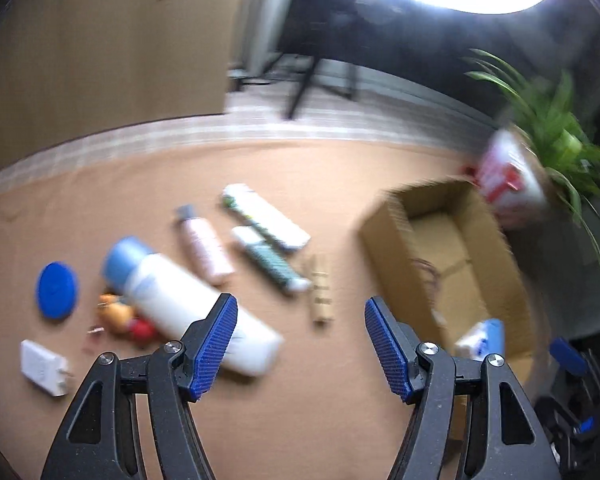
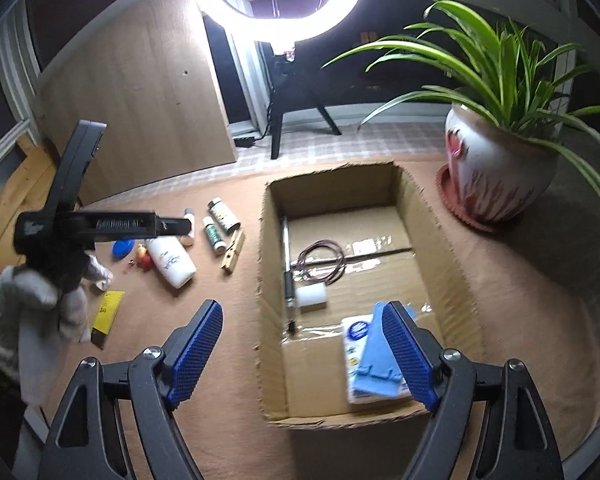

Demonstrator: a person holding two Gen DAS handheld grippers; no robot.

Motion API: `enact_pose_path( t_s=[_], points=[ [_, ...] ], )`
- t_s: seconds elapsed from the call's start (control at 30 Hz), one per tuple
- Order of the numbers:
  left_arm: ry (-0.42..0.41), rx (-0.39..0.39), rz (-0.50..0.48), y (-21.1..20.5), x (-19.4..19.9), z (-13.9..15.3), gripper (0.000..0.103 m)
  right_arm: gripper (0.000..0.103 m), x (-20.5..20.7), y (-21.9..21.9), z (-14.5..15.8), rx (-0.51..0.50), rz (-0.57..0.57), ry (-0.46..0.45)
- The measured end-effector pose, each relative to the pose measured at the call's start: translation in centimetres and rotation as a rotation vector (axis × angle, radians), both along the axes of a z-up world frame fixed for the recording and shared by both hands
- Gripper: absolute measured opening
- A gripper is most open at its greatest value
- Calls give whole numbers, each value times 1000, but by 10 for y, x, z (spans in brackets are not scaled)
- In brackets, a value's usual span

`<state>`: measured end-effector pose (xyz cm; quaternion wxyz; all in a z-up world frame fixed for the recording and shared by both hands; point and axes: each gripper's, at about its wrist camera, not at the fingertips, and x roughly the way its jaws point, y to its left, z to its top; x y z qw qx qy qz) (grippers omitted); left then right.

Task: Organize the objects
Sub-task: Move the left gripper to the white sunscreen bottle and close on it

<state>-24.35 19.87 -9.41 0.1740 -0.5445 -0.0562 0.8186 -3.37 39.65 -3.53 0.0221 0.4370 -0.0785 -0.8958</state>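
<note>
Two grippers, mine | left gripper [image 1: 301,346] jaws apart, empty | right gripper [image 2: 302,354] jaws apart, empty | open brown cardboard box [image 2: 436,220] frame centre | white blue-capped plastic bottle [image 1: 188,304] lower left

Left wrist view is motion-blurred; tube [image 1: 269,255] labels unreadable.

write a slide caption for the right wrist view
Open right claw over a cardboard box holding a blue packet; bottles wait outside.
</note>
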Motion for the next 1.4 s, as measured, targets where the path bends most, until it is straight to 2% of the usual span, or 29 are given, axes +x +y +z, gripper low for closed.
enact_pose_path(
  t_s=[0.13,0.3,0.5,0.63,0.73,0.83,0.9,1.03,1.4],
  points=[
    [-36,27,105,-42,-19,-11,72,79,2,-8,-6,6,16,-19],
    [-62,19,206,-79,-40,-25,72,79,5,-13,-9,13,24,-29],
    [-67,-18,232,-90,-60,-38,72,79,7,-14,-10,20,30,-39],
    [-53,-117,189,-76,-70,-45,72,79,7,-13,-11,21,27,-45],
    [-61,-142,156,-68,-72,-53,72,79,8,-13,-10,26,24,-43],
    [-50,-182,115,-58,-70,-59,59,79,9,-11,-9,24,17,-42],
    [-42,-191,79,-51,-65,-61,56,79,9,-10,-10,22,14,-45],
    [-19,-213,15,-38,-49,-60,56,79,8,-10,-11,7,17,-51],
    [17,-184,-153,5,18,-59,55,79,6,-27,-14,-42,64,-56]
  ],
)
